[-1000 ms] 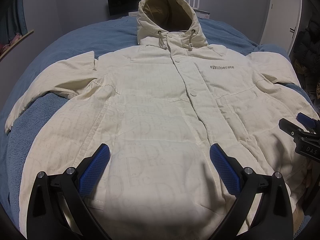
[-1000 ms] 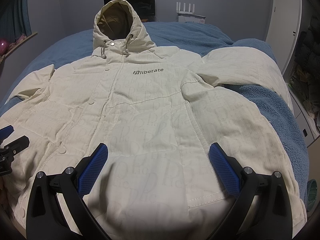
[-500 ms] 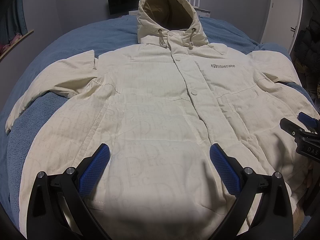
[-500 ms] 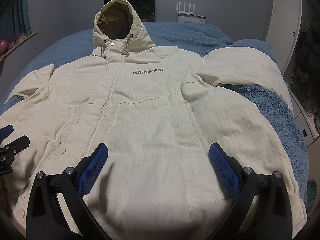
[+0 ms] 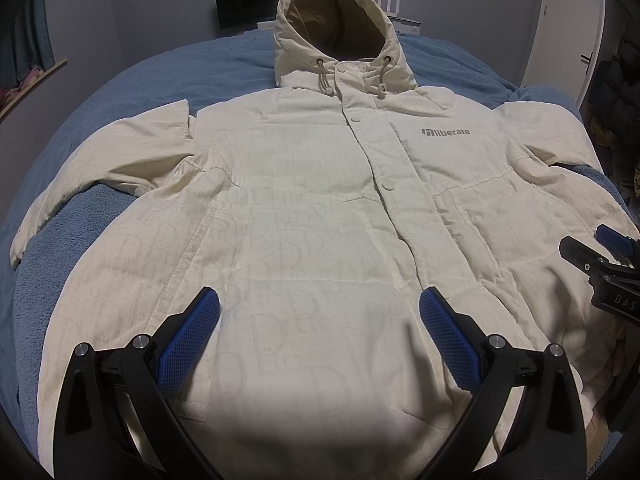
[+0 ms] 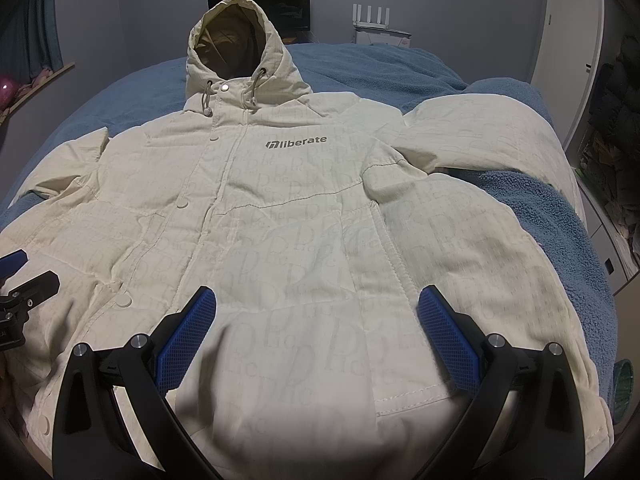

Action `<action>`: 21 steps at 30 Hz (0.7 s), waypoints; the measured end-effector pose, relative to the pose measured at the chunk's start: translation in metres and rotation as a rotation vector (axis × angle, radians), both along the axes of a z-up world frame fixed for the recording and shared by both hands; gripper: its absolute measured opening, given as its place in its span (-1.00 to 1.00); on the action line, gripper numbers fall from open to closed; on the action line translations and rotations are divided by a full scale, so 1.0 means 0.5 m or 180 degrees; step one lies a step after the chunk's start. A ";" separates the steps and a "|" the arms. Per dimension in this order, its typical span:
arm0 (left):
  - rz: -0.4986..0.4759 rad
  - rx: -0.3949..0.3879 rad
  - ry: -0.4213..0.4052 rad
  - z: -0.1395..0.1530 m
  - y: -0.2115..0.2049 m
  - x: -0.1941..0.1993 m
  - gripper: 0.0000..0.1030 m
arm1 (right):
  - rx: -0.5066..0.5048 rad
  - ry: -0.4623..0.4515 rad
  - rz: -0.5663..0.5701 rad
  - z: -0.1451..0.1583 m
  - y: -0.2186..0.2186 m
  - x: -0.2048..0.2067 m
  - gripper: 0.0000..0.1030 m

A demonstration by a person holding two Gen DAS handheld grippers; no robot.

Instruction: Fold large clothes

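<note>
Almost nothing has changed over the last second: the jacket (image 5: 304, 216) lies flat, front up, on the bed (image 5: 120, 76), hood at 12 o'clock. Left gripper (image 5: 319, 320) and right gripper (image 6: 316, 316) still hover released over the hem, so folding hasn't begun.

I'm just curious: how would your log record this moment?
jacket: flat, unfolded | left gripper: open | right gripper: open | bed
</note>
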State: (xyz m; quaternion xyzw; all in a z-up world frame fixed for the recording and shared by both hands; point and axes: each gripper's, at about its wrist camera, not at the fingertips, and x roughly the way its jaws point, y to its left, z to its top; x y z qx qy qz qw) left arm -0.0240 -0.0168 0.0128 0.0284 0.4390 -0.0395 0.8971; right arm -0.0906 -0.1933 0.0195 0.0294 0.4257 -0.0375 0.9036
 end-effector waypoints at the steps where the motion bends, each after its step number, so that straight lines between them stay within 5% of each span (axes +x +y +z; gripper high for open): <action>1: 0.0000 -0.0001 0.0000 0.000 0.000 -0.001 0.88 | 0.0001 0.0000 0.0000 -0.001 0.000 -0.002 0.88; 21: -0.0003 0.0005 0.0000 0.000 -0.002 -0.001 0.88 | -0.0002 0.0006 0.0002 0.001 0.000 0.002 0.88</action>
